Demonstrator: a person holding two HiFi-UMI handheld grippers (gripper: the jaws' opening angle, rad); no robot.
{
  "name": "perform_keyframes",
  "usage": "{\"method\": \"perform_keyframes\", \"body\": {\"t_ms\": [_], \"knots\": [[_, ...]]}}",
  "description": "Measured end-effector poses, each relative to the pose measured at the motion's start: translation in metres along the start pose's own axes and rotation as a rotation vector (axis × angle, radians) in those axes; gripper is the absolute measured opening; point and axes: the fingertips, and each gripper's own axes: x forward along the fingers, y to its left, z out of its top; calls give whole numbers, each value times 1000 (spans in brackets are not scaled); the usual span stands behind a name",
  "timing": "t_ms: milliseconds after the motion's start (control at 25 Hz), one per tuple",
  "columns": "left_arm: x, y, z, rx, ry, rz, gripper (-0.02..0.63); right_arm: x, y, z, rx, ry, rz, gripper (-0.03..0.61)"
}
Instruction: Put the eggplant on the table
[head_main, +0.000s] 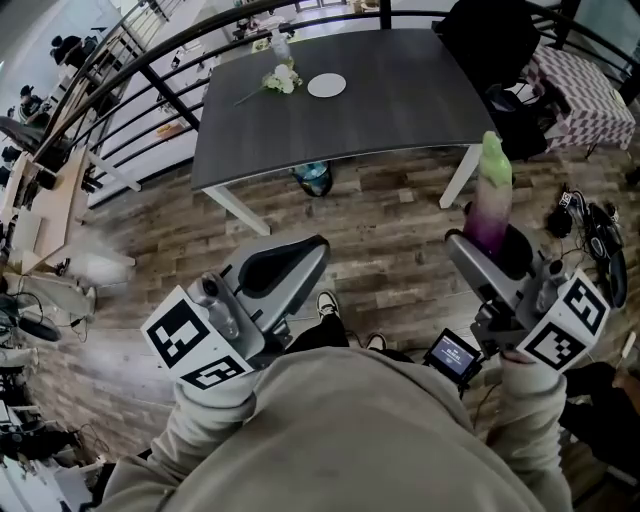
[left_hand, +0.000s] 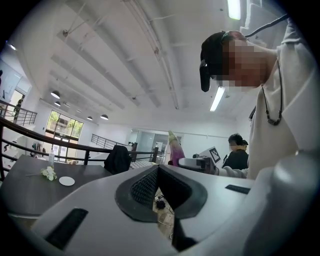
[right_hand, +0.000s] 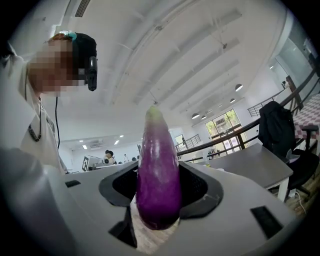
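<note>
A long purple eggplant (head_main: 490, 205) with a pale green top stands upright in my right gripper (head_main: 493, 243), whose jaws are shut on its lower half. In the right gripper view the eggplant (right_hand: 157, 175) fills the gap between the dark pads (right_hand: 197, 187). The dark grey table (head_main: 380, 110) lies ahead, beyond a strip of wooden floor. My left gripper (head_main: 298, 258) is held at the same height to the left, shut with nothing in it; its pads (left_hand: 145, 187) meet at the tip. From the left gripper view the eggplant (left_hand: 175, 148) shows off to the right.
On the table's far side sit a white plate (head_main: 326, 85), a small bunch of flowers (head_main: 282, 79) and a bottle (head_main: 280, 44). A black chair with a jacket (head_main: 490, 40) stands at its right end, bags (head_main: 520, 115) beside it. A railing (head_main: 120, 75) runs along the left.
</note>
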Motion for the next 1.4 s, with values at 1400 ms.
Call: {"method": "perform_keyframes", "body": {"t_ms": [1400], "knots": [[1,208,20,-85,-57,-180,5,191,-30,22,-90,47,-123,229]]}}
